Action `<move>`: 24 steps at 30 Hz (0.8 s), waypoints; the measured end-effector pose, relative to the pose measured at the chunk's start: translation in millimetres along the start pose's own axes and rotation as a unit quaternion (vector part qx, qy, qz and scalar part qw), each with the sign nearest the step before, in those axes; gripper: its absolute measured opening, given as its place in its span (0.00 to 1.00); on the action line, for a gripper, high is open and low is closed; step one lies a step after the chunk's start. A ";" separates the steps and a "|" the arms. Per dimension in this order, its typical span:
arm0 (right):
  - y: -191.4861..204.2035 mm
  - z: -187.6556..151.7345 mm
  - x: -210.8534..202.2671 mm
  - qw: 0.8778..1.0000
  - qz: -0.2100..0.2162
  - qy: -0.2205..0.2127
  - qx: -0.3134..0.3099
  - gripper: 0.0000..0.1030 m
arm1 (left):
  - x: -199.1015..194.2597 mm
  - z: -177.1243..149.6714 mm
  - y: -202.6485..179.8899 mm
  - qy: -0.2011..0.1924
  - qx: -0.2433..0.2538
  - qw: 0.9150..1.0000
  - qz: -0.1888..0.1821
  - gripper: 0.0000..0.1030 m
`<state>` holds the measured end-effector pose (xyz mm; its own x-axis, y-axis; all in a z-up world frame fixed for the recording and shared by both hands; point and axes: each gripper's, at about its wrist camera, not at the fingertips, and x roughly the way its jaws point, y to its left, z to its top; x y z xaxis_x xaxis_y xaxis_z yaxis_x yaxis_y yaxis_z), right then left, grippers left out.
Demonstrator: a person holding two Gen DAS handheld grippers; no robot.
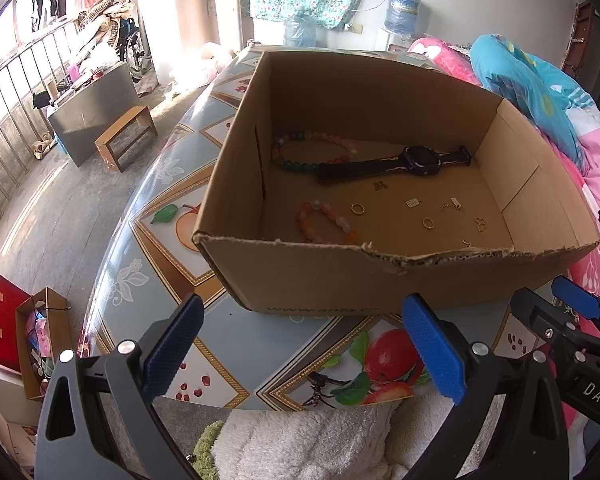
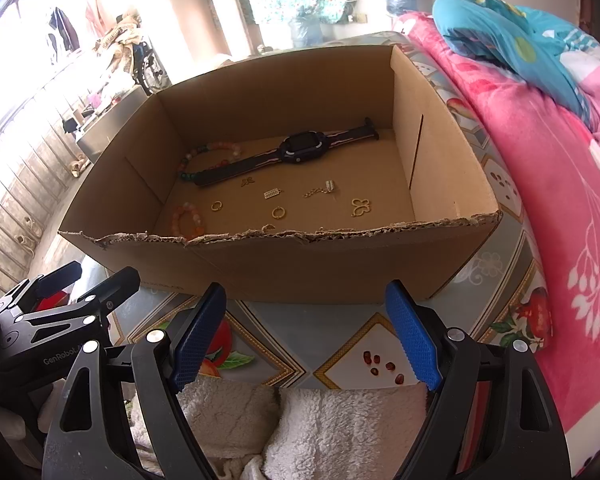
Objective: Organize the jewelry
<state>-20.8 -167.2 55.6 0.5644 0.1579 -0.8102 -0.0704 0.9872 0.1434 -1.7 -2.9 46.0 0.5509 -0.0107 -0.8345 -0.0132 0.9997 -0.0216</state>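
An open cardboard box [image 1: 380, 280] [image 2: 300, 268] stands on the table and holds the jewelry. Inside lie a black watch [image 1: 404, 162] [image 2: 296, 150], a long multicoloured bead bracelet [image 1: 296, 160] [image 2: 198, 160], a small orange bead bracelet [image 1: 324, 224] [image 2: 186, 220], two gold rings [image 1: 356, 208] [image 2: 278, 212], a butterfly charm [image 2: 360, 206], a short chain [image 2: 318, 191] and small pendants. My left gripper [image 1: 304, 344] is open in front of the box's near wall, empty. My right gripper [image 2: 306, 328] is also open and empty, just short of the box.
The table [image 1: 260, 340] has a fruit-patterned cover. A white fluffy towel [image 2: 300, 420] lies at its near edge. Pink and blue bedding [image 2: 540, 160] lies along the right. Paper bags [image 1: 32, 332] and a wooden stool [image 1: 128, 136] stand on the floor to the left.
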 end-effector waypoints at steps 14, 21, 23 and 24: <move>3.3 1.7 0.8 1.000 -0.002 0.000 0.001 0.76 | -0.6 0.2 0.5 0.000 -0.002 1.000 0.001 0.95; 4.3 2.0 0.8 1.000 -0.002 0.000 0.001 0.76 | -0.6 0.2 0.7 0.000 -0.002 1.000 0.001 0.95; 5.1 1.8 0.6 1.000 -0.002 0.000 0.001 0.76 | -0.6 0.3 0.8 0.000 -0.002 1.000 0.000 0.95; 5.0 2.0 0.8 1.000 -0.002 0.000 0.001 0.76 | -0.5 0.3 0.8 0.000 -0.002 1.000 0.001 0.95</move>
<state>-19.0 -162.2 56.8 0.5643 0.1540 -0.8111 -0.0666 0.9877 0.1412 -1.7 -2.0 46.6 0.5508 -0.0097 -0.8346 -0.0164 0.9996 -0.0224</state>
